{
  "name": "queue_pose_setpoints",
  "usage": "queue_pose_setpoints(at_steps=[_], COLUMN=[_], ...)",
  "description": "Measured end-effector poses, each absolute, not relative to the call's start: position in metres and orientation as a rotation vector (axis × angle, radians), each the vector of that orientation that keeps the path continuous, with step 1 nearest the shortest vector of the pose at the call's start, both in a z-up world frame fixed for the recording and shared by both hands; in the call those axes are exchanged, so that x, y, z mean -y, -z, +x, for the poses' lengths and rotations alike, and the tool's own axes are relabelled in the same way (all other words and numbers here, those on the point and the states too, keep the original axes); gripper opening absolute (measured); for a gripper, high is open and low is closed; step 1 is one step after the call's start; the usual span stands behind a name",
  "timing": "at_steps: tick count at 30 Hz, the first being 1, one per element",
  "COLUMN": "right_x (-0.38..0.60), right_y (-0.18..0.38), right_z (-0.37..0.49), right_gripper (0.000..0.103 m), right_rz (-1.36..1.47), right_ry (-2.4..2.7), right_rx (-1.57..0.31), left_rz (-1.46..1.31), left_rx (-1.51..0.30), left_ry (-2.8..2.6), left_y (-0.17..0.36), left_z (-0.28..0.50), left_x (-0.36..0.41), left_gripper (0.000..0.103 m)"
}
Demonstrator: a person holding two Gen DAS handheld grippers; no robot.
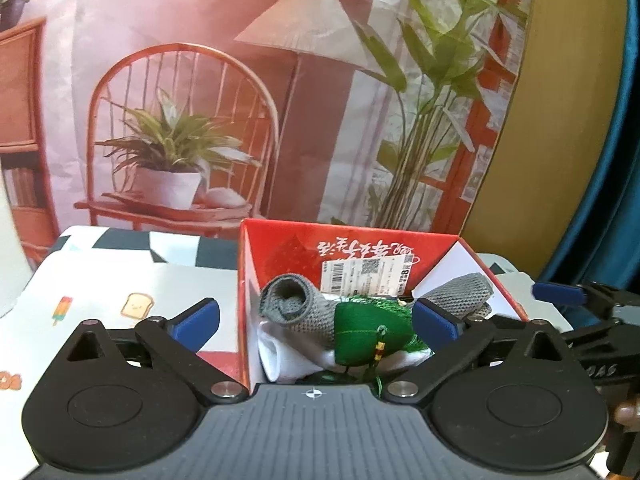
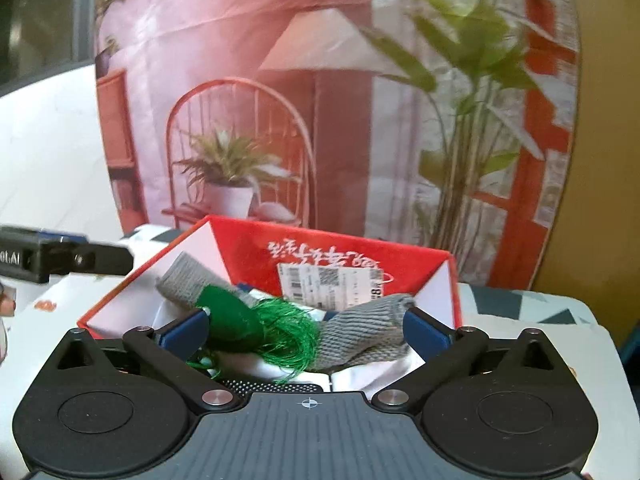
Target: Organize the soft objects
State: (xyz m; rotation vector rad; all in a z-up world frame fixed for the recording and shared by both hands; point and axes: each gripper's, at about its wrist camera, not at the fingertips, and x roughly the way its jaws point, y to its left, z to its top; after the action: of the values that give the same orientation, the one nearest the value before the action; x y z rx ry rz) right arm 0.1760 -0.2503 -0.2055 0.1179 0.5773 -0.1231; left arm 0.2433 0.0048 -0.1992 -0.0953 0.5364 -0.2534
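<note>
Your left claw (image 1: 316,316) is spread wide and pinches nothing. Right in front of it sits the red box (image 1: 280,236). Inside the box, between your blue fingers (image 1: 198,318), lie a rolled gray sock (image 1: 292,306), a green tassel charm (image 1: 358,338) and a white sock (image 1: 280,354) under them. Your right claw (image 2: 306,330) is spread wide too, with nothing squeezed. The green tassel charm (image 2: 256,320) lies just ahead of it, touching a gray sock (image 2: 360,334). A white label (image 2: 332,280) sticks on the box's far wall, beyond both claws.
</note>
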Motion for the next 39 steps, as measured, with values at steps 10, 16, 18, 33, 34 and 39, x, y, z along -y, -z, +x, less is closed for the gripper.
queue_pose_setpoints(at_steps=[10, 16, 18, 33, 34, 39], right_x=[0.247, 0.238, 0.235, 0.204, 0.202, 0.190], right_y=[0.163, 0.122, 0.106, 0.004, 0.000, -0.013], right_z=[0.140, 0.112, 0.099, 0.000, -0.004, -0.020], right_gripper=[0.103, 0.103, 0.103, 0.103, 0.103, 0.103], right_rz=[0.188, 0.179, 0.173, 0.154, 0.152, 0.132], right_ry=[0.165, 0.213, 0.233, 0.365, 0.365, 0.362], right_rx=[-0.514, -0.481, -0.460, -0.352, -0.349, -0.351], left_rz=[-0.040, 0.020, 0.041, 0.018, 0.019, 0.037], left_rx=[-0.468, -0.407, -0.376, -0.234, -0.227, -0.205], left_ry=[0.209, 0.143, 0.122, 0.060, 0.057, 0.047], left_y=[0.160, 0.123, 0.108, 0.016, 0.013, 0.006], left_z=[0.200, 0.162, 0.145, 0.031, 0.026, 0.010], left_x=[-0.005, 0.001, 0.002, 0.002, 0.002, 0.008], left_gripper=[0.103, 0.103, 0.103, 0.103, 0.103, 0.103])
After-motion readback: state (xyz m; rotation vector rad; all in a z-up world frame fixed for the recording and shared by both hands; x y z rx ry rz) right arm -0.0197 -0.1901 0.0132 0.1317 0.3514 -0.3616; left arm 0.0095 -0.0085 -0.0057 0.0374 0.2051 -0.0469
